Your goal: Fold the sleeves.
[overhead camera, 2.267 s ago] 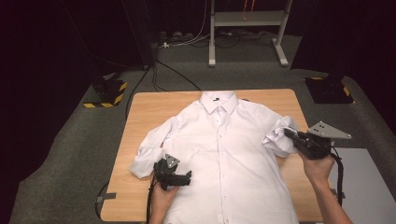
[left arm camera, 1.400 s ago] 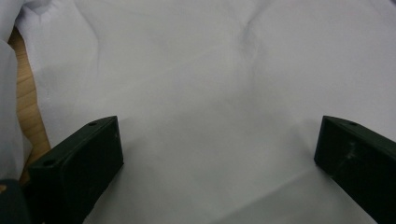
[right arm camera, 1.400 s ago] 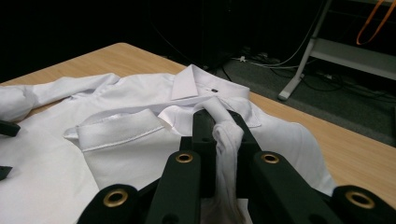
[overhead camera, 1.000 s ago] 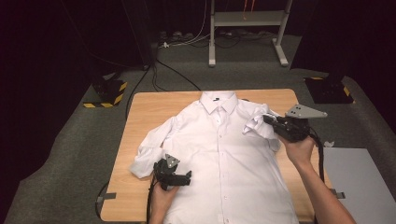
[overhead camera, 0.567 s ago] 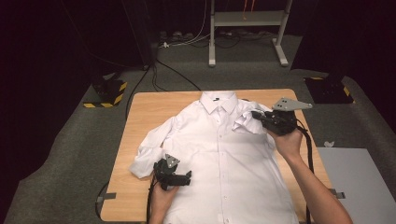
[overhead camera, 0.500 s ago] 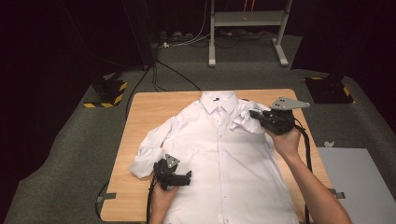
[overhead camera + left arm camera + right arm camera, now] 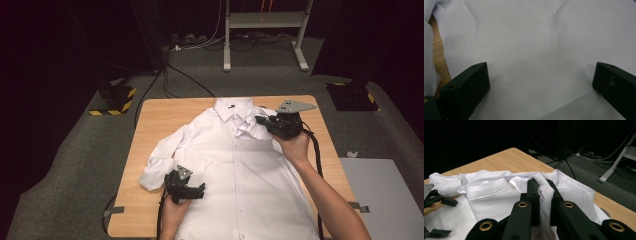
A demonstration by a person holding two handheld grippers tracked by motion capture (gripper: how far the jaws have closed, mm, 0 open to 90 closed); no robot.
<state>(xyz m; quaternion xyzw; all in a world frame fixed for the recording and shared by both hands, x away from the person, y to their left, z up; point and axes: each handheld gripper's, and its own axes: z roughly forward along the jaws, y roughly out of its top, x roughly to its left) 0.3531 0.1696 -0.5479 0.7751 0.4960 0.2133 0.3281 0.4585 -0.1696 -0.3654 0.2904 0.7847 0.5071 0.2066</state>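
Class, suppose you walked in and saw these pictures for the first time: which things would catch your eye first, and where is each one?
First comes the white shirt, spread front-up and buttoned along the wooden table, bright against the dark room. Next, the right gripper near the collar, its jaws shut on a bunched fold of sleeve drawn over the chest. Last, the left gripper at the shirt's near left side, its jaws standing wide apart over flat cloth.

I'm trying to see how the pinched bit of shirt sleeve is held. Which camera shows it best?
The right gripper view: the sleeve sits close up, squeezed between the shut jaws of the right gripper. The high view shows the sleeve small, lifted over the shirt's chest. The left gripper view shows flat shirt fabric between open jaws.
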